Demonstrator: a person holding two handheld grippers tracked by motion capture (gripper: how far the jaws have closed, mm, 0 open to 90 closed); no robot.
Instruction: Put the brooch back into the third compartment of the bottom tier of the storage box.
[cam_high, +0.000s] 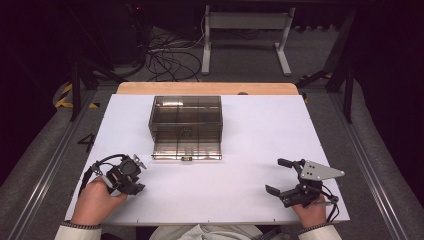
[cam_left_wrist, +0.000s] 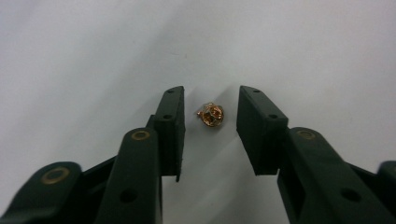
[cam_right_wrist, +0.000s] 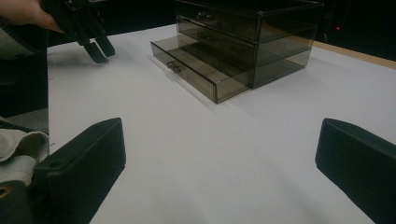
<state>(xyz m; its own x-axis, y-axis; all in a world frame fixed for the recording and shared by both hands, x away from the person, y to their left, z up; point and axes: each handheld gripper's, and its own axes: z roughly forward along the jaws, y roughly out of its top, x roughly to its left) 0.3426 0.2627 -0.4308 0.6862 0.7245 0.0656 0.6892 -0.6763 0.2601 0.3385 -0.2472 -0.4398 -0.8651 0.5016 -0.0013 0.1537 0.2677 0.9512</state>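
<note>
Drawer box mid-table; trinket between left tongs.

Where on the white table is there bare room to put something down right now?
The broad strip of white table top between the left gripper and right gripper is free, as is the stretch right of the smoked transparent plastic drawer box. Tighter: ahead of its pulled-out bottom drawer, and at the left gripper, whose open jaws flank a small gold ornament.
</note>
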